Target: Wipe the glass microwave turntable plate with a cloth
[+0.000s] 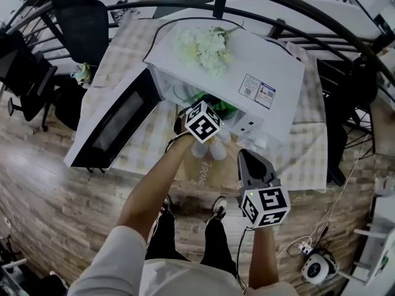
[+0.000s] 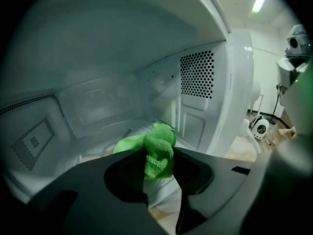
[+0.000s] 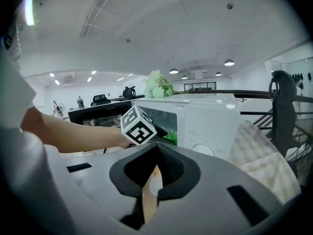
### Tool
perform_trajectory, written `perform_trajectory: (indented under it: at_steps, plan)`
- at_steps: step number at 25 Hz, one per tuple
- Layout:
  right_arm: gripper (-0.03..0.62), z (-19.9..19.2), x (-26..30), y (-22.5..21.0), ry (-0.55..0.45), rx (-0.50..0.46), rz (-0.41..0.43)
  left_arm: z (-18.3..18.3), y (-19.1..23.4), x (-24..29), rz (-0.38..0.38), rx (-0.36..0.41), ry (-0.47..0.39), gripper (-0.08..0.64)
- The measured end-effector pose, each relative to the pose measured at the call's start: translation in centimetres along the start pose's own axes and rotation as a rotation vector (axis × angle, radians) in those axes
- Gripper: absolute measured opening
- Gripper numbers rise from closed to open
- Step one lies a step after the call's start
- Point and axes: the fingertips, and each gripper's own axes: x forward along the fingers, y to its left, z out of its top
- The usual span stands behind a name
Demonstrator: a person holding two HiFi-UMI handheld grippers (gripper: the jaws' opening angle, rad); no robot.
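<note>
My left gripper [image 1: 204,111] reaches into the open white microwave [image 1: 247,66]. In the left gripper view it [image 2: 159,156] is shut on a bunched green cloth [image 2: 157,151], which hangs just above the cavity floor. The glass turntable plate [image 2: 110,130] lies on that floor as a faint clear disc, partly hidden by the cloth and jaws. I cannot tell whether the cloth touches it. My right gripper [image 1: 245,157] is held back in front of the microwave, low and to the right, shut [image 3: 156,148] with nothing between its fingers.
The microwave door [image 1: 114,125] swings wide open to the left. White flowers [image 1: 205,45] lie on the microwave's top. The table [image 1: 308,156] wears a checked cloth. Office chairs [image 1: 80,17] stand at the far left, and a small white device [image 1: 318,265] sits on the wood floor at the right.
</note>
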Motion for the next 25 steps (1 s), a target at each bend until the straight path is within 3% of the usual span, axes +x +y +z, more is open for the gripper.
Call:
perform_trajectory:
  at_steps: [3,8,13,25]
  plan:
    - [0.012,1.5,-1.7,-0.2,-0.009,-0.028,-0.014,-0.1,-1.4,-1.7,-0.024,-0.051,-0.010,0.147]
    - [0.012,5.3,-4.8,-0.5,-0.030,-0.090,-0.048,0.0,-2.5,-7.5,0.008,-0.140,-0.040,0.149]
    - [0.012,9.8,-7.4,-0.3,-0.075,-0.149,-0.070,1.9,-2.7,-15.3,0.052,-0.242,-0.134,0.149]
    - [0.012,18.7,-10.7,4.5,-0.218,-0.301,-0.032,7.6,-0.2,-34.7,0.336,-0.171,-0.369,0.150]
